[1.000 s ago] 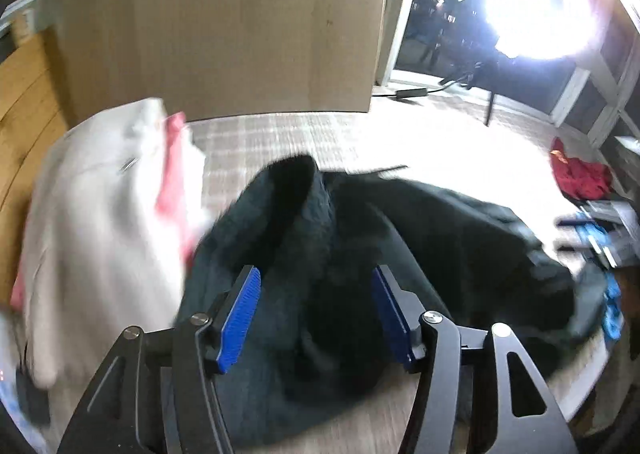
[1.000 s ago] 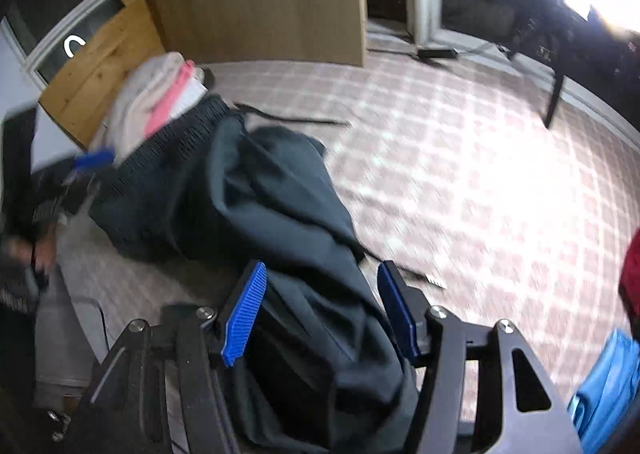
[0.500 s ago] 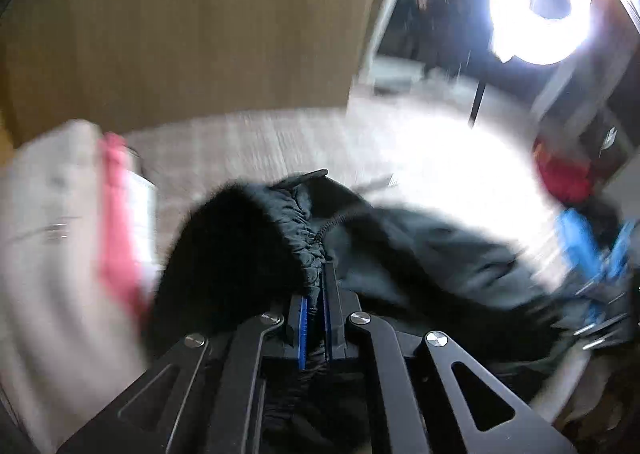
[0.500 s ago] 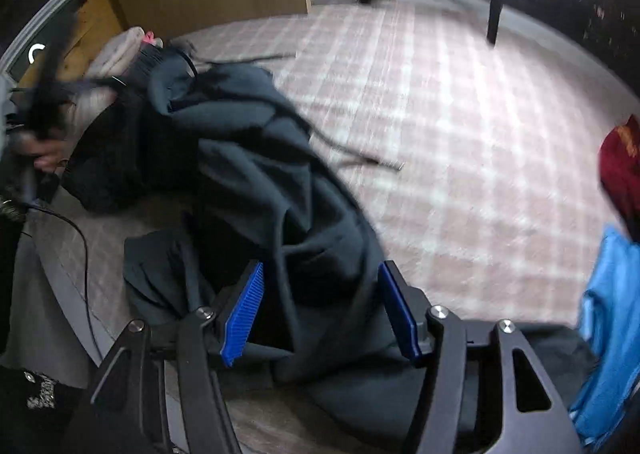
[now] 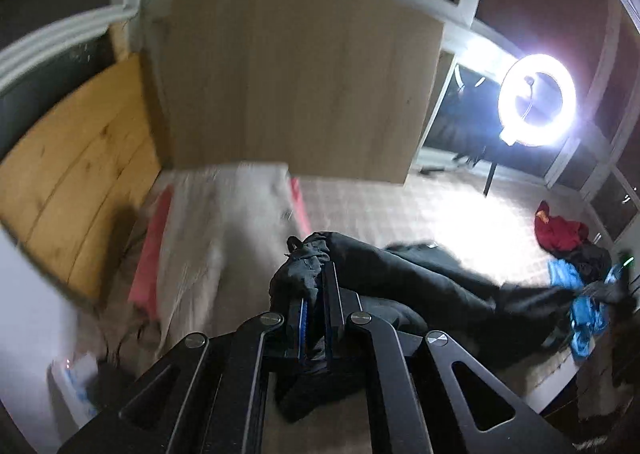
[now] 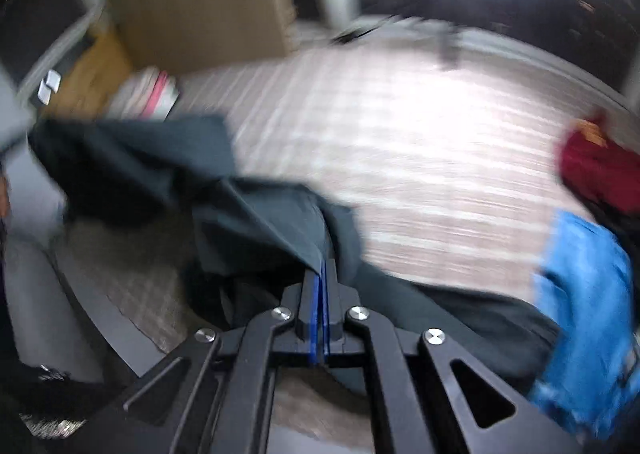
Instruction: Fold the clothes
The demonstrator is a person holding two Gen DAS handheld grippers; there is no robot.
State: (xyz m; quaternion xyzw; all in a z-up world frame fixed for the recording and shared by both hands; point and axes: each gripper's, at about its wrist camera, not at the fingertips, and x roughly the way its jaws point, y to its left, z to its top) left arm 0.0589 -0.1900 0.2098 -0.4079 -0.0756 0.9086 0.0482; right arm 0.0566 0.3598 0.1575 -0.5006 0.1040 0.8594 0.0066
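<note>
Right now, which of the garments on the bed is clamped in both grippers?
The dark garment: the left gripper and right gripper both pinch it. The red garment, blue garment and pale folded stack lie untouched.

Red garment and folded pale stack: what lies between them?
In the right wrist view, only bare checked cloth lies between the red garment and the pale stack.

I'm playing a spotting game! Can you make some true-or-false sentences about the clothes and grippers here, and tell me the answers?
1. The left gripper is shut on the dark garment. True.
2. The right gripper is wide open. False: it is shut on the dark garment.
3. A red garment lies on the checked cloth. True.
4. The blue garment is held by a gripper. False: no gripper holds it.
</note>
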